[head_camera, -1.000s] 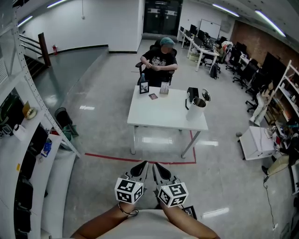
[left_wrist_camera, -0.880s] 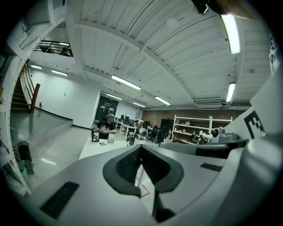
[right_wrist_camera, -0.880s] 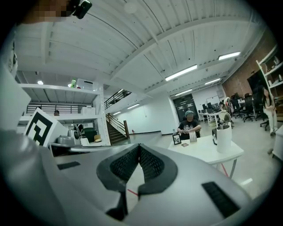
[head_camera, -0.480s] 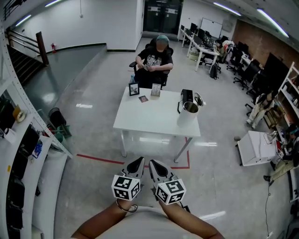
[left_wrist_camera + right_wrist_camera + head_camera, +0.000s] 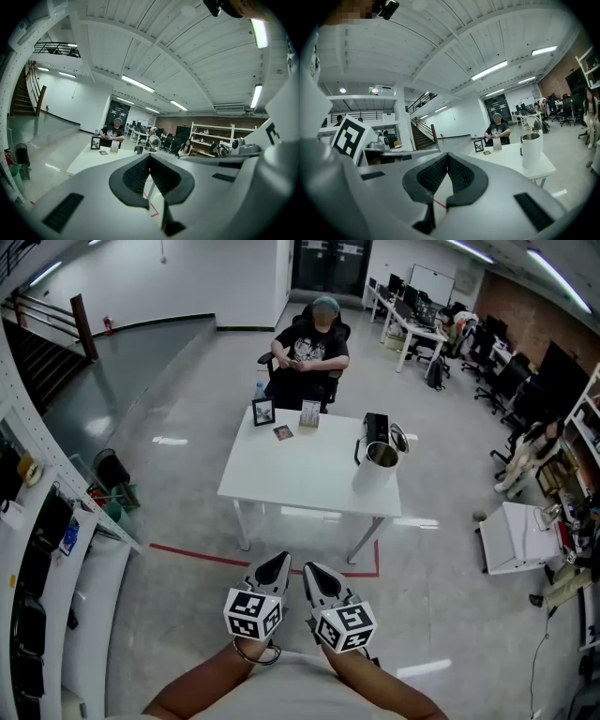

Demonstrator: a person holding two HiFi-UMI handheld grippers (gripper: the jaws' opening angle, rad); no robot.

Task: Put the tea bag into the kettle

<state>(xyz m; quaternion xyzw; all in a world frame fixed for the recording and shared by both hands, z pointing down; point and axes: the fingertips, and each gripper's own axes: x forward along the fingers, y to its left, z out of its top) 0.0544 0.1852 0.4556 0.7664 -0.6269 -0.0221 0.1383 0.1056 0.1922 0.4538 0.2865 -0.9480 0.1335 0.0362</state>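
Head view: your left gripper and right gripper, jaws together and empty, are short of the table. On the table's right stands the kettle, and what is likely the tea bag lies near its far edge. Open the jaws before reaching.

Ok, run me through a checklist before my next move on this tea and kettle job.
1. Kettle lid open: ok.
2. Kettle upright on table: ok.
3. Tea bag found: cannot tell; the small flat packet at the far edge may be it.
4. Left gripper empty: ok, jaws together.
5. Right gripper empty: ok, jaws together.
6. Table within reach: not ok, bare floor lies between.
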